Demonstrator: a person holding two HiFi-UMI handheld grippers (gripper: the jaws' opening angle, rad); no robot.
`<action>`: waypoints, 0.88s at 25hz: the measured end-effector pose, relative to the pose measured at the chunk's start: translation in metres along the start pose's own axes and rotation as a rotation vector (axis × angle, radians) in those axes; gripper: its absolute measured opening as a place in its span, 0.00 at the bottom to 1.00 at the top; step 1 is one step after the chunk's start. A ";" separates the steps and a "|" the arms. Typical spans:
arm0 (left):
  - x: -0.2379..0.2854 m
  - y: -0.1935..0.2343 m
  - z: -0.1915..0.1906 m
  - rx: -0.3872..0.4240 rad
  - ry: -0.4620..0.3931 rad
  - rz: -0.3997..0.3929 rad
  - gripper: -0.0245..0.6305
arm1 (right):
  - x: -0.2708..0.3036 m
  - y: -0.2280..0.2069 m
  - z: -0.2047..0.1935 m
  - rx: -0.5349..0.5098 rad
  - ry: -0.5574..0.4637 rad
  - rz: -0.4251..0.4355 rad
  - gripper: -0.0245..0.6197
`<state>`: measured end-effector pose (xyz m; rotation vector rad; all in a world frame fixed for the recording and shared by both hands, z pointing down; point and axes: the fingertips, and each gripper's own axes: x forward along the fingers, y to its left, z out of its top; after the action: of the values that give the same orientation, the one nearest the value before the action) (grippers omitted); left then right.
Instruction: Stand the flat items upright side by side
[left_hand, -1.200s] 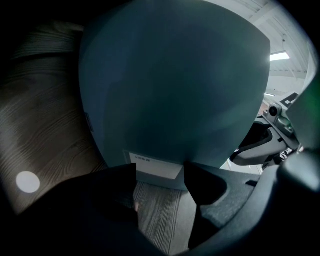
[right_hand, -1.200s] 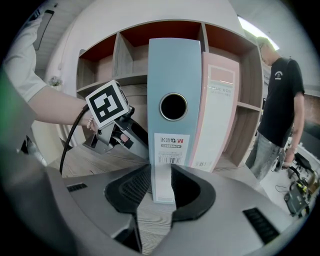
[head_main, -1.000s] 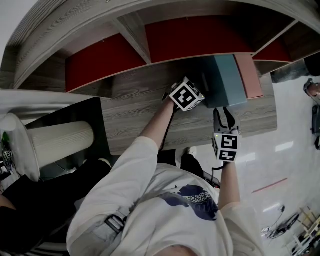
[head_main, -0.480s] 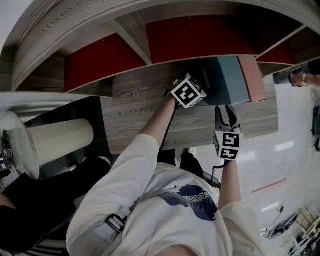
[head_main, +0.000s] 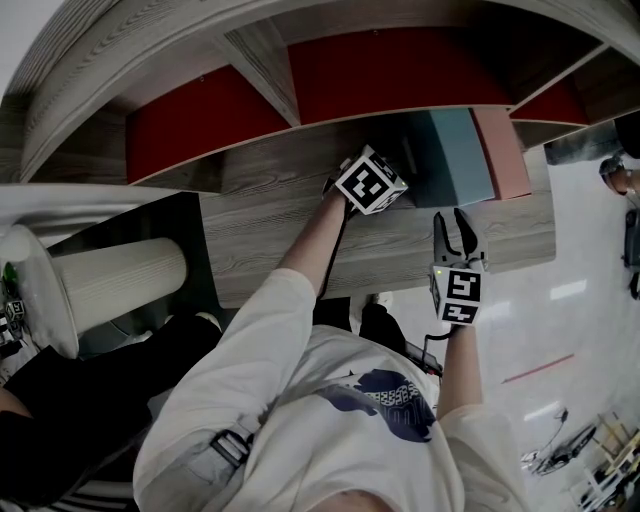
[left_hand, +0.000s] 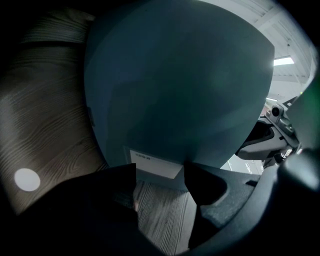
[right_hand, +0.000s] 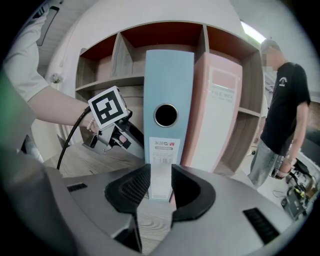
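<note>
A blue file folder stands upright on the wooden shelf board, its round-holed spine facing me. A pink folder stands upright against its right side. My left gripper is at the blue folder's left face, which fills the left gripper view. Its jaws stand open at the folder's bottom edge with only bare wood between them. My right gripper points at the spine's foot. Its jaws are open and narrower than the spine; whether the tips touch it I cannot tell.
Red-backed compartments with a slanted wooden divider lie behind the folders. A ribbed white cylinder lies to the left below the shelf. A person in a black shirt stands to the right of the shelf.
The blue folder's front has come slightly nearer to flush with the pink one. Both grippers have hardly moved.
</note>
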<state>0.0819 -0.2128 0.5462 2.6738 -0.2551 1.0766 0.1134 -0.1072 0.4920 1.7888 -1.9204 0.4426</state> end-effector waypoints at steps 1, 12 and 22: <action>-0.001 0.000 -0.001 -0.004 -0.001 0.002 0.48 | -0.003 -0.005 -0.003 0.005 0.006 -0.013 0.23; -0.037 -0.038 -0.002 -0.022 -0.090 0.011 0.48 | -0.003 -0.079 -0.027 -0.082 0.063 -0.122 0.23; -0.031 -0.094 0.016 -0.077 -0.235 0.215 0.48 | 0.005 -0.091 -0.022 -0.147 0.009 0.016 0.23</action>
<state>0.0941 -0.1254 0.4980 2.7481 -0.6276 0.7853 0.2058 -0.1082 0.5059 1.6755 -1.9103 0.3056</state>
